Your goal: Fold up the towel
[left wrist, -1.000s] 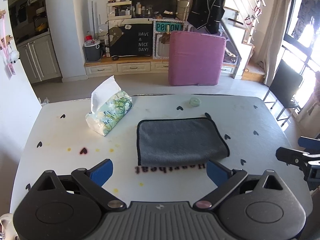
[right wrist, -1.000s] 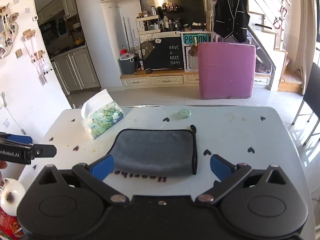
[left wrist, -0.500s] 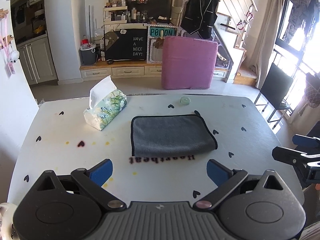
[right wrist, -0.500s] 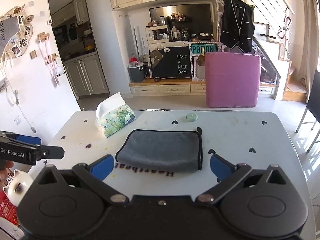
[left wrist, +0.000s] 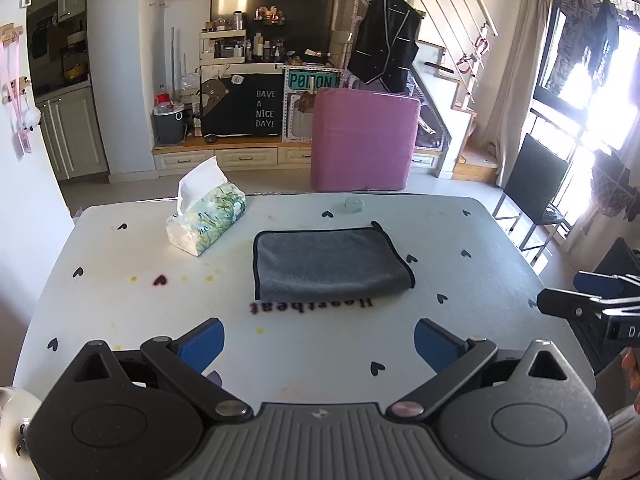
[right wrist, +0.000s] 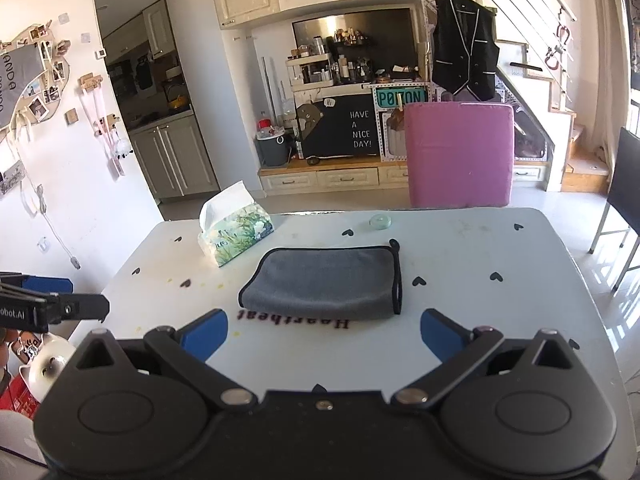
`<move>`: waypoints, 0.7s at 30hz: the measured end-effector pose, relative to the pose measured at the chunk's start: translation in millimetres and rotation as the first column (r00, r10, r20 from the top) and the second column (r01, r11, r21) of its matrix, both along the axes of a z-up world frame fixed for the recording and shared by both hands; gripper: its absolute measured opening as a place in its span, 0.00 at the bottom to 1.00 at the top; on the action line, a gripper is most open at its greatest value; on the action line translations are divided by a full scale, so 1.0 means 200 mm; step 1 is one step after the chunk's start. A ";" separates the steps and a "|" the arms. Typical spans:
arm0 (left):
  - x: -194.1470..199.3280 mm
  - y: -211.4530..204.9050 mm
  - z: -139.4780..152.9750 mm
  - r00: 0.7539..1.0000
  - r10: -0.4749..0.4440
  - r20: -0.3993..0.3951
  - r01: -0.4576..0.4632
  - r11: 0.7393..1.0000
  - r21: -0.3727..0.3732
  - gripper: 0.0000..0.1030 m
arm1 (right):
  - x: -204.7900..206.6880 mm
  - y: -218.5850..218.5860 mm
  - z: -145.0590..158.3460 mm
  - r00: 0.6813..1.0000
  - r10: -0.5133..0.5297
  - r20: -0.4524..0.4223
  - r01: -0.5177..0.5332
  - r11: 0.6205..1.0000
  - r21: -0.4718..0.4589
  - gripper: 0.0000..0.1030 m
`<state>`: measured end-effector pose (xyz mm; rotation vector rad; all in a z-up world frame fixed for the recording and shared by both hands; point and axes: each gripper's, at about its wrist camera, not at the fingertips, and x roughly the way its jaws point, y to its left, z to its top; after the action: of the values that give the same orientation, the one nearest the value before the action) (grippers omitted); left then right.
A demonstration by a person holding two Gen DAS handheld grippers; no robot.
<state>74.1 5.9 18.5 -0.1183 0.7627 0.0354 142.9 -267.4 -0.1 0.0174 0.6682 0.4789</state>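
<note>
A grey towel [left wrist: 330,262] with a black hem lies folded flat in the middle of the white table [left wrist: 120,300]; it also shows in the right wrist view [right wrist: 326,284]. My left gripper [left wrist: 318,342] is open and empty, held above the table's near edge, well back from the towel. My right gripper [right wrist: 324,336] is open and empty too, at the near edge and apart from the towel. Each gripper shows side-on in the other's view: the right one [left wrist: 580,308], the left one [right wrist: 60,310].
A tissue pack [left wrist: 206,218] lies at the table's back left. A small pale round lid [left wrist: 353,204] sits near the far edge. A pink upright cushion [left wrist: 364,140] stands beyond the table, and a black chair [left wrist: 536,192] at the right.
Both grippers have drawn back and up from the towel, which looks smaller and farther. The towel has not moved. Both stay open.
</note>
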 end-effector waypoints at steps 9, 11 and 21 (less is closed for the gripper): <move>-0.12 -0.01 -0.05 1.000 0.009 0.020 -0.008 1.000 -0.013 1.00 | -0.12 -0.01 -0.03 1.000 0.023 0.001 -0.023 1.000 0.002 1.00; -0.14 -0.01 -0.06 1.000 0.005 0.026 -0.005 1.000 -0.006 1.00 | -0.14 -0.01 -0.04 1.000 0.029 0.001 -0.029 1.000 0.001 1.00; -0.19 -0.01 -0.10 1.000 -0.008 0.019 0.008 1.000 0.001 1.00 | -0.23 -0.02 -0.08 1.000 0.031 0.002 -0.031 1.000 -0.005 1.00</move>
<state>36.5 3.7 -2.4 -0.1149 0.7439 0.0271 96.9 -272.3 -16.6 0.0015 0.6690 0.5069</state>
